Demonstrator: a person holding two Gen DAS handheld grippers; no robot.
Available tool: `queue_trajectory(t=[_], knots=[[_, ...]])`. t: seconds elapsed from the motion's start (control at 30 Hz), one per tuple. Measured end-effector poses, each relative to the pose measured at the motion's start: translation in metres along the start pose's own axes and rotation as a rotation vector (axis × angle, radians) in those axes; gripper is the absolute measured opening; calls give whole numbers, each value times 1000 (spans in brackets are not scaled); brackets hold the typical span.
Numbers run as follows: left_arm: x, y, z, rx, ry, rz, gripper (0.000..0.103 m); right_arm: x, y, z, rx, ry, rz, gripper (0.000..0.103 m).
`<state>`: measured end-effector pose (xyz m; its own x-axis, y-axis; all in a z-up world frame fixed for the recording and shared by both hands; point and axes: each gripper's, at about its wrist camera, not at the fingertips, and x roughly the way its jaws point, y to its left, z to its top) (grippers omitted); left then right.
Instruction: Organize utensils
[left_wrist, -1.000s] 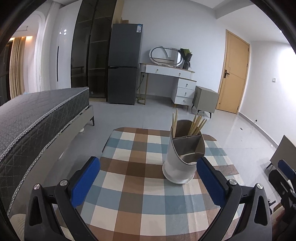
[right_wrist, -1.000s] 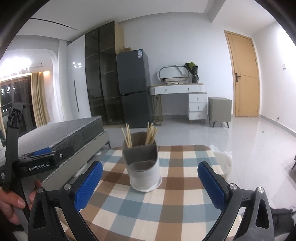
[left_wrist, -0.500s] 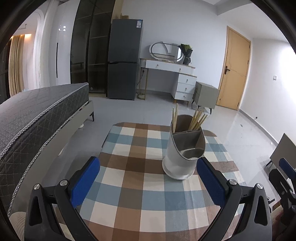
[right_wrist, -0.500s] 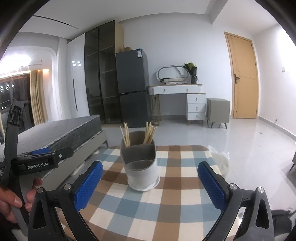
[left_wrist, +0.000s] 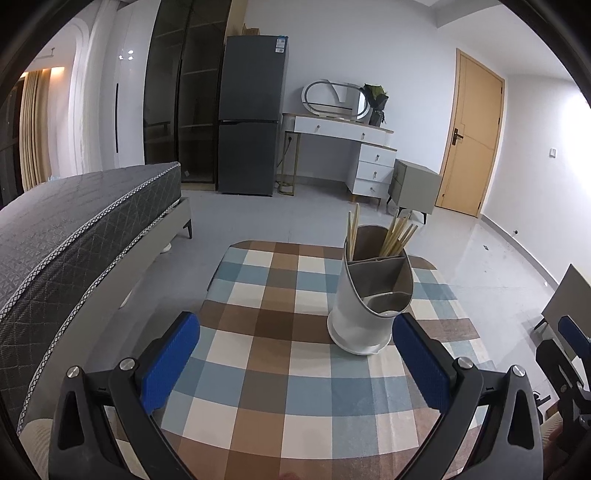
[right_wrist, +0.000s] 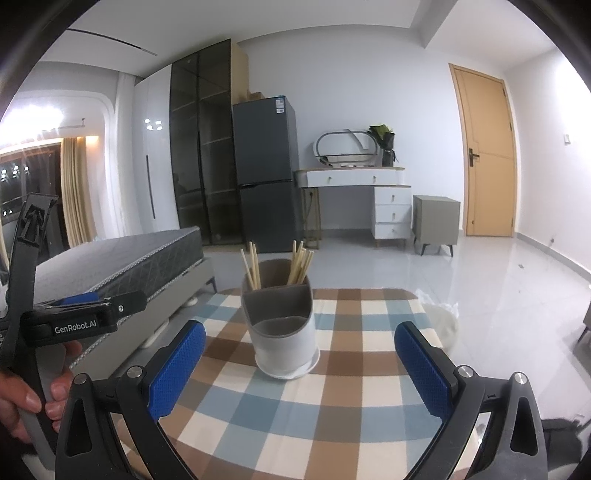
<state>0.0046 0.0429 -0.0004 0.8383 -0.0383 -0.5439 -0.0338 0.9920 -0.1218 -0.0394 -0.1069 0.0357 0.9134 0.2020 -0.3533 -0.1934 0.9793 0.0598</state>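
Nearby, a bed (left_wrist: 74, 229) flanks the checkered table (left_wrist: 280, 369). On it stands the utensil holder (left_wrist: 369, 295) with chopsticks (left_wrist: 399, 236) in its rear compartments. Both the left claw (left_wrist: 295, 369) and right claw (right_wrist: 299, 369) gape wide and empty, short of the holder.

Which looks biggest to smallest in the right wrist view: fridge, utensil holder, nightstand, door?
1. door
2. fridge
3. utensil holder, though its nearness to the camera inflates it
4. nightstand
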Motion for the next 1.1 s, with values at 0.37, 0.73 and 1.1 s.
queue_trajectory(t=[0.37, 0.73, 1.1], knots=[[3, 0, 1, -13, 14, -2, 101, 2, 1, -3, -7, 6, -1, 103], [3, 0, 1, -17, 19, -8, 101, 3, 2, -4, -10, 7, -3, 103], [5, 0, 0, -18, 34, -7, 101, 2, 1, -5, -12, 10, -3, 103]])
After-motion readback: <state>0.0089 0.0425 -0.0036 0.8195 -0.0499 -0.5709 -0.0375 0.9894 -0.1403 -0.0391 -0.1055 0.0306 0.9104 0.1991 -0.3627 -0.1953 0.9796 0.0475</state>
